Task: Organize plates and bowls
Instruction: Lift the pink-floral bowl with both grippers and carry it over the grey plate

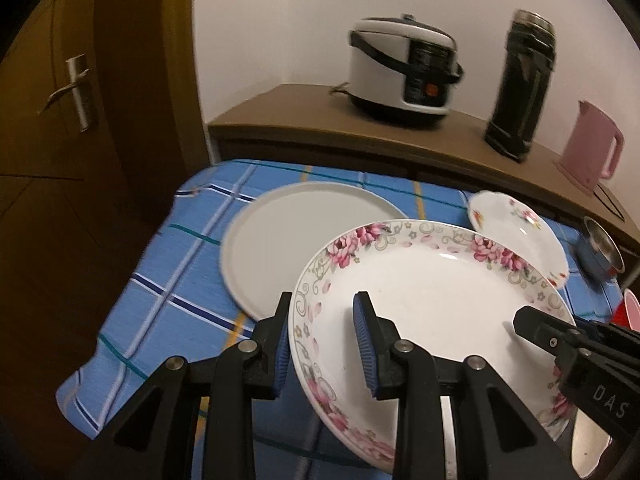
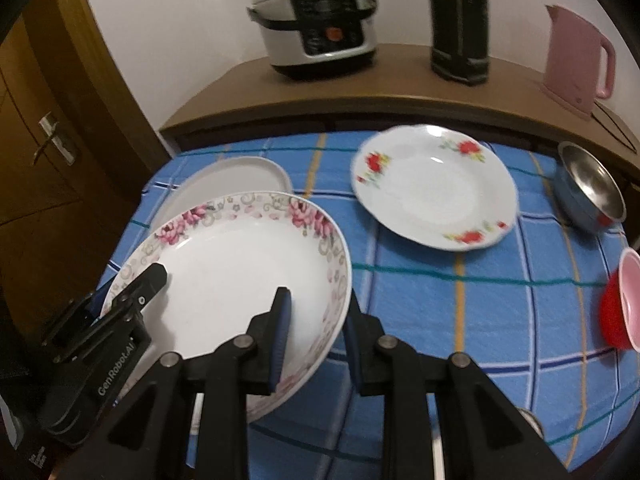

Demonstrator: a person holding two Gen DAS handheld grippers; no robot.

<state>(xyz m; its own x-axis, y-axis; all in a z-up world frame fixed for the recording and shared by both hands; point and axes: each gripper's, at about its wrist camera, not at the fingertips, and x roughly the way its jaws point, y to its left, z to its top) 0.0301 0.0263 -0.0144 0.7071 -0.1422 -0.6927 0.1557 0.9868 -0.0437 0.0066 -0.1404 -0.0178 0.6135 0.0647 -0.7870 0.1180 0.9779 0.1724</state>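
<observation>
Jaws of both your grippers, left (image 1: 322, 344) and right (image 2: 316, 330), pinched opposite rims of the pink plate (image 1: 432, 312), held above the bench (image 1: 160, 312); the grey tray (image 1: 280, 240) lay just beyond, upper left.

Dim indoor light, motion blur, dark fisheye corners

On the sideboard (image 2: 256, 80) — rice cooker (image 2: 316, 24), dark flask (image 2: 460, 20), pink kettle (image 2: 576, 64).

"DAS" on right claw (image 1: 536, 330), "GenRobot.AI" on left claw (image 2: 154, 278)
</observation>
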